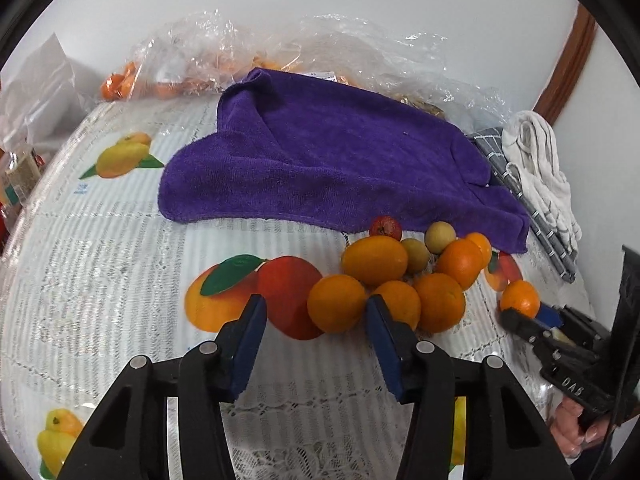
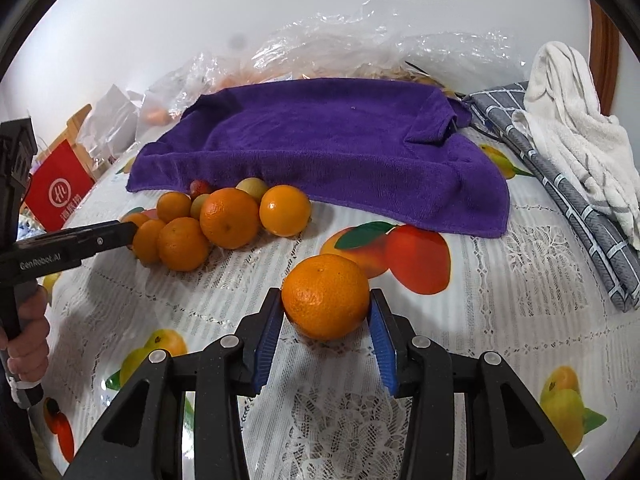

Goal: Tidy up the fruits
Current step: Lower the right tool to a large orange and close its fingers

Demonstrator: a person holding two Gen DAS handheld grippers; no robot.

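Fruits lie on a table [image 2: 500,300] under a lace-patterned cover printed with fruit. The right gripper [image 2: 326,322] has one orange [image 2: 326,296] between its blue pads, both pads touching its sides, the fruit resting on or just above the cover and apart from the others. The left gripper [image 1: 316,322] stands partly open around the nearest orange of the pile [image 1: 338,302]; its right pad touches that fruit's side, while the left pad is clear of it, so nothing is gripped.

The pile [image 2: 224,220] sits against the near edge of a purple towel [image 2: 320,144]. In the left wrist view I count six oranges in it, plus the seventh one held by the right gripper [image 1: 532,318]. Behind them are two pale yellow-green small fruits [image 1: 440,236] and one small red fruit [image 1: 386,227]. The right wrist view seems to show the same number, though the left gripper's arm covers part of the pile there and I cannot be sure.

One purple towel is spread flat with a folded corner. To its right lie one grey checked cloth [image 2: 560,184] and one white cloth [image 2: 576,132] heaped on it. Behind the towel are crumpled clear plastic bags [image 1: 240,48] with more orange fruit inside, too blurred to count. A red packet [image 2: 58,192] stands at the left edge. A hand [image 2: 28,332] holds the left gripper's handle.
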